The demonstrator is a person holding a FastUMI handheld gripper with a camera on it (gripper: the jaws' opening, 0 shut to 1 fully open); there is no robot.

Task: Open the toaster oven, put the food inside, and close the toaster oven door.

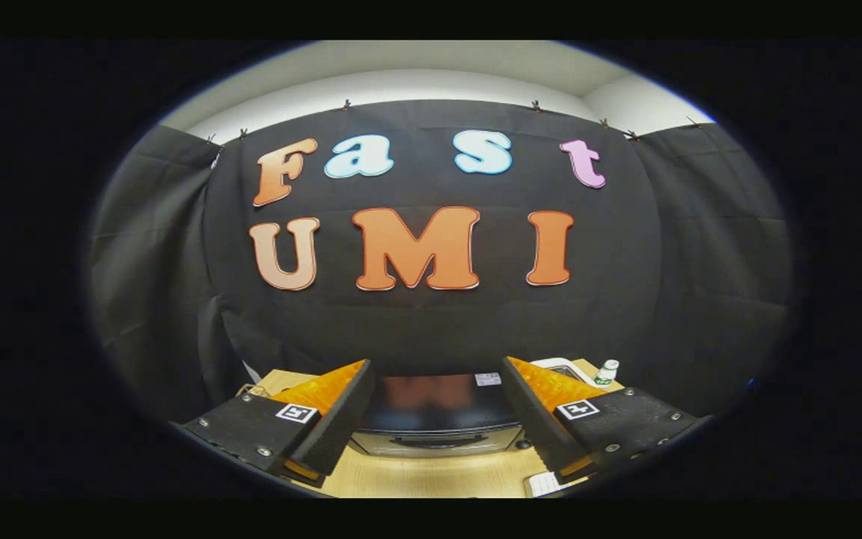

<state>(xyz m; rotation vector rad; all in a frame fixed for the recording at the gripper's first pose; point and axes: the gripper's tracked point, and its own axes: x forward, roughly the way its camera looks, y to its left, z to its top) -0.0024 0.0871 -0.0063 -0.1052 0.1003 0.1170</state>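
**Wide-open gripper held high above the toaster oven**

Nearest in, down by the right finger: a small white ridged object lying on the wooden table, partly tucked under that finger, too little showing to name. Pale wood grain running bare between the fingers, nothing lying across it.

Just ahead, framed in the gap between the two fingers: the toaster oven, seen from above and in front. Dark glossy top, a small white sticker near its back right corner, a silvery front panel below with a dark handle running across it. Door looks up and shut, though the steep angle hides most of the front. Nothing standing between fingers and oven.

Off beyond the right finger: a white tray or plate edge peeking out, contents hidden behind the finger. Beside it, further right, a small white bottle with a green label upright near the table's far corner. Food not made out from here.

Behind everything, the black cloth wall, hung from clips, pale ceiling above.

Now the gripper: fingers spread wide apart, gripping nothing, touching nothing, poised clear above the table with the oven sitting squarely between them.
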